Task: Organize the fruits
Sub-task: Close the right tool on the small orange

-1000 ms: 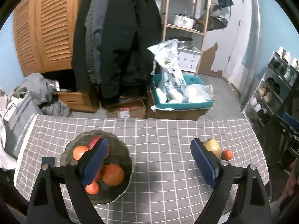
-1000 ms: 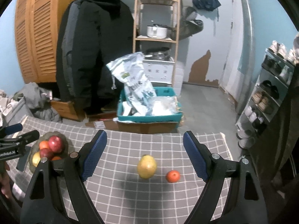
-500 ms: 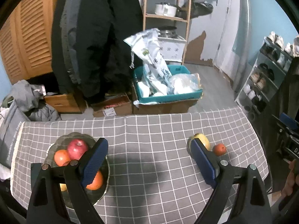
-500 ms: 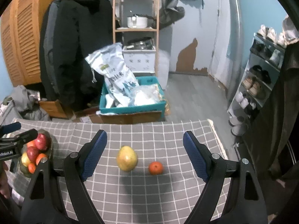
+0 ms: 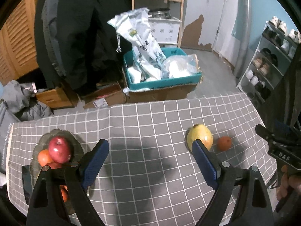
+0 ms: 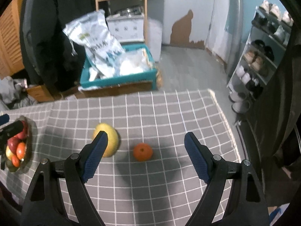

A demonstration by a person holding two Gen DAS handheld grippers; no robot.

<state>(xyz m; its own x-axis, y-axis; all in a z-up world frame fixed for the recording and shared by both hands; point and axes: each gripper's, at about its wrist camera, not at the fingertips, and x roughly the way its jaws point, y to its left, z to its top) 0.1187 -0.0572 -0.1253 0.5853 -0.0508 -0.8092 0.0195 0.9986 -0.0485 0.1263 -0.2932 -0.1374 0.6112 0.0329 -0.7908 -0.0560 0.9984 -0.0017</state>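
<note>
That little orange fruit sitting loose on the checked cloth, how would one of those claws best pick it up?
Probably from above, pads closing across the widest middle of the small orange. It is round and lies apart from the yellow pear, with bare tablecloth on both sides for the fingers. The open right claw already frames it, so it looks the better placed one.

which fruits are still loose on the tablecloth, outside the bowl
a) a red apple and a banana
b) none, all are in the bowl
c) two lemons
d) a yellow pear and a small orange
d: the yellow pear and the small orange lie side by side on the checked tablecloth, well apart from the bowl.
</note>
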